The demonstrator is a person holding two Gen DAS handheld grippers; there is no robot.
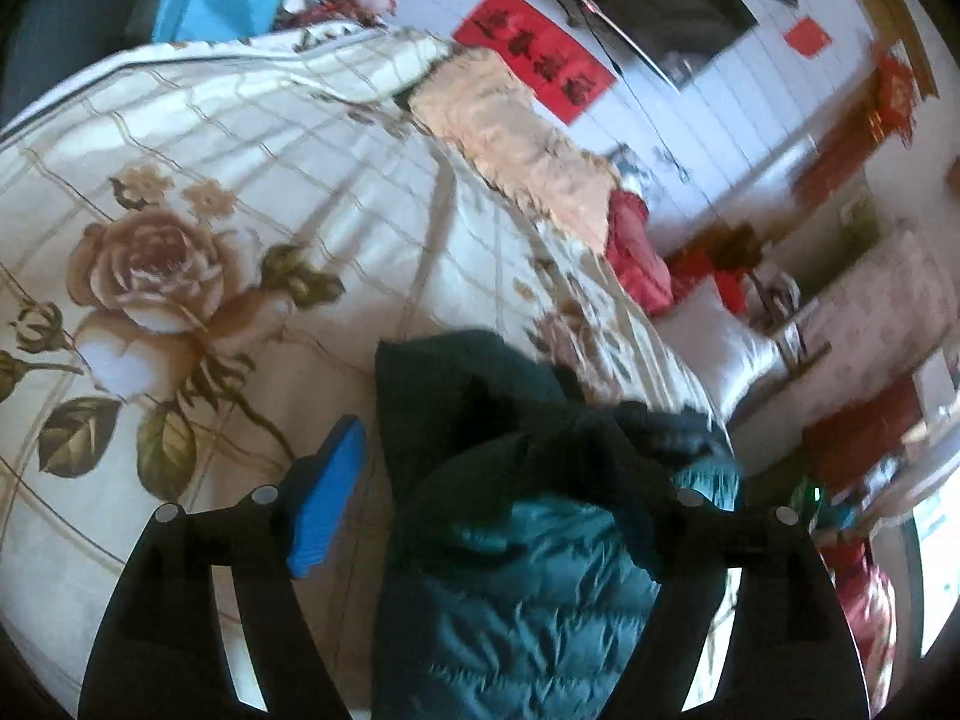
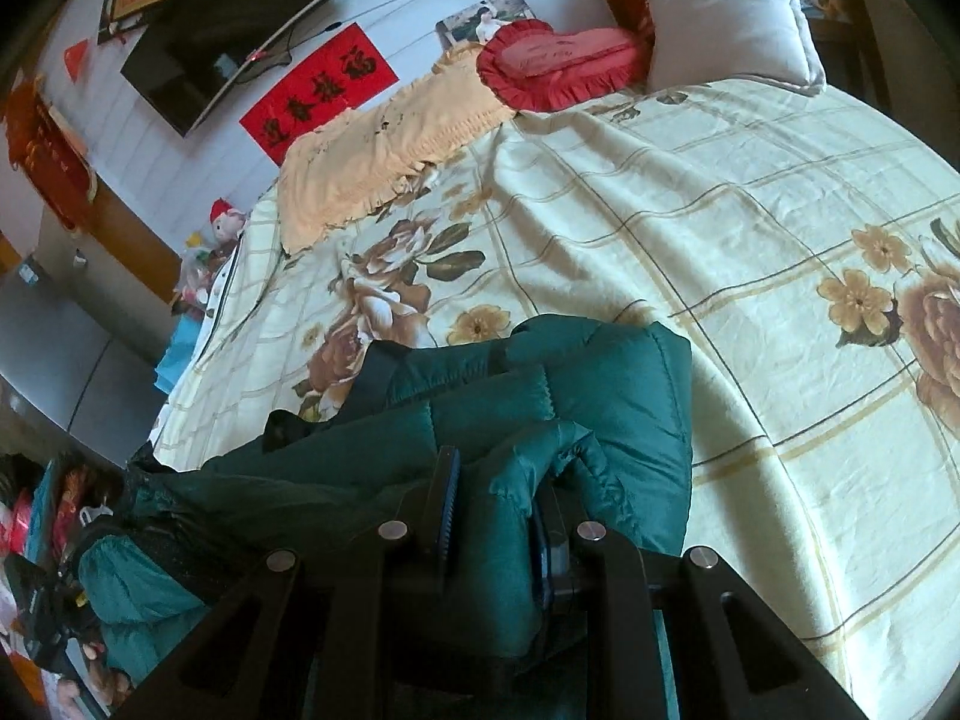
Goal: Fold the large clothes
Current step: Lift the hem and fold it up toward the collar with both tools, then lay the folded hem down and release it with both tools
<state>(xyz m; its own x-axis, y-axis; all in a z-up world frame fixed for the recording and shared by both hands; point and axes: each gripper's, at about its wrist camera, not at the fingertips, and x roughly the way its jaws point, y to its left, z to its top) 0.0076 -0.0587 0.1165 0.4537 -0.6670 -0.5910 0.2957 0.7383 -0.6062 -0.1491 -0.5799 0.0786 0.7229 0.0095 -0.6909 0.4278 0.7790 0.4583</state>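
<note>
A dark teal puffer jacket lies bunched on the near edge of a floral bedspread. In the left wrist view my left gripper stands wide open, its blue-padded left finger clear of the cloth and its right finger hidden behind the jacket, which fills the gap between them. In the right wrist view the jacket is folded over in a thick bundle, and my right gripper is shut on a fold of it, blue pads pressing from both sides.
A peach ruffled blanket, a red heart cushion and a grey pillow lie at the head of the bed. A dark TV and red banner hang on the wall. Clutter sits beside the bed.
</note>
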